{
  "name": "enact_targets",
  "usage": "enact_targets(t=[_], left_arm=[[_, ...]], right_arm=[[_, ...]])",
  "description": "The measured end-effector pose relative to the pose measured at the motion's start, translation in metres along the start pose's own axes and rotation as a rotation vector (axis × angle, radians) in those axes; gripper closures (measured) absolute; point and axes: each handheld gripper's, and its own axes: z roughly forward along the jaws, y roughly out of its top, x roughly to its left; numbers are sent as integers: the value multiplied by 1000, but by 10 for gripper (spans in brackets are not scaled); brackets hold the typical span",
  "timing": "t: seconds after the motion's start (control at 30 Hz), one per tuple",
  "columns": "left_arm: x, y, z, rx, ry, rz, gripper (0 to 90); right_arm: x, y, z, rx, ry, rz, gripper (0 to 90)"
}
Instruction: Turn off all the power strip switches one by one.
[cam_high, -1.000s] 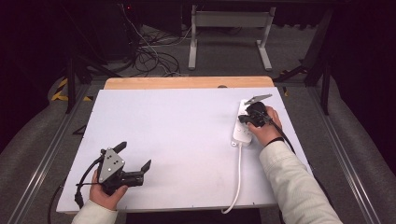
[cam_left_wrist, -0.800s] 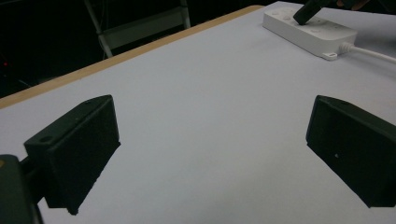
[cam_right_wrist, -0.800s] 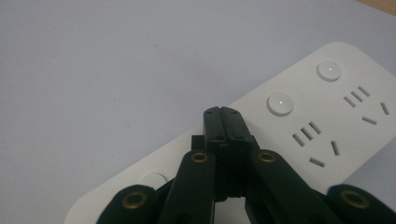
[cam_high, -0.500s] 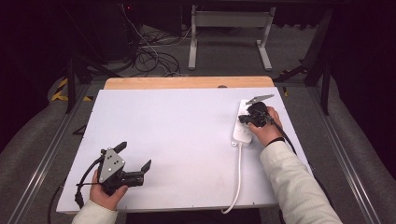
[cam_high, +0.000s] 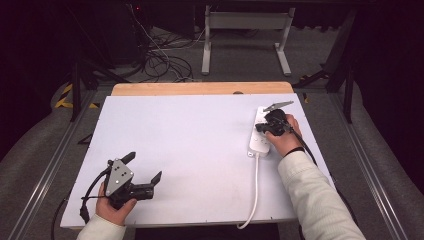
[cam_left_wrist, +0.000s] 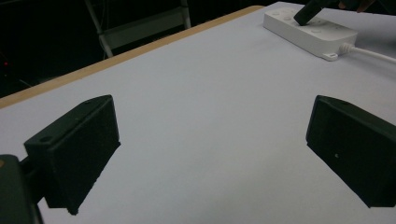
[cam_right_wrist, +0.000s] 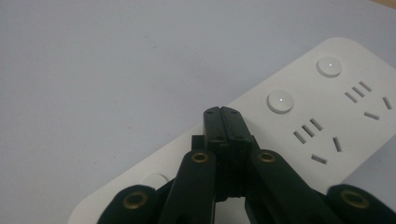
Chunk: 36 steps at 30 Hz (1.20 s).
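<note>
White table top (cam_high: 200, 135), tangled floor cables (cam_high: 165, 62), metal stand (cam_high: 245, 22)

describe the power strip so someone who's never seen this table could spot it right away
Start at the white table and go to its far right side, where the right gripper rests shut on top of the power strip. It is a long white bar with round buttons beside its sockets. A white cable runs from its near end to the table's front edge.

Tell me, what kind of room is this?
Probably a lab or workshop, not a home. A bare white work table stands on a grey floor, tangled cables lie behind it, and a person works on a power strip with handheld grippers, the right gripper over it.
</note>
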Motion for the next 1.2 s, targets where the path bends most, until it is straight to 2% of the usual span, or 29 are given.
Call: enact_targets(t=[0.23, 0.27, 0.3, 0.33, 0.43, 0.47, 0.53, 0.63, 0.97, 1.2], left_arm=[[0, 0, 0, -2, 0, -3, 30], [0, 0, 0, 0, -1, 0, 30], [1, 0, 0, 1, -1, 0, 30], [1, 0, 0, 4, 0, 2, 30], [1, 0, 1, 4, 1, 1, 30], [1, 0, 1, 4, -1, -4, 30], [1, 0, 2, 5, -1, -4, 30], [1, 0, 1, 5, 1, 4, 30], [0, 0, 0, 3, 1, 0, 30], [1, 0, 1, 5, 5, 2, 30]], right_arm=[[0, 0, 1, 1, 0, 12, 900], [0, 0, 0, 3, -1, 6, 900], [1, 2, -3, -17, 0, -15, 900], [1, 4, -5, -10, -21, -21, 900], [-1, 9, -18, -112, 0, 0, 900], [0, 11, -20, -120, 4, 3, 900], [2, 14, -22, -119, -4, -16, 900], [2, 15, -23, -117, -9, -16, 900], [-8, 17, -21, -114, -36, 9, 900], [-18, 16, -14, -94, -44, 29, 900]])
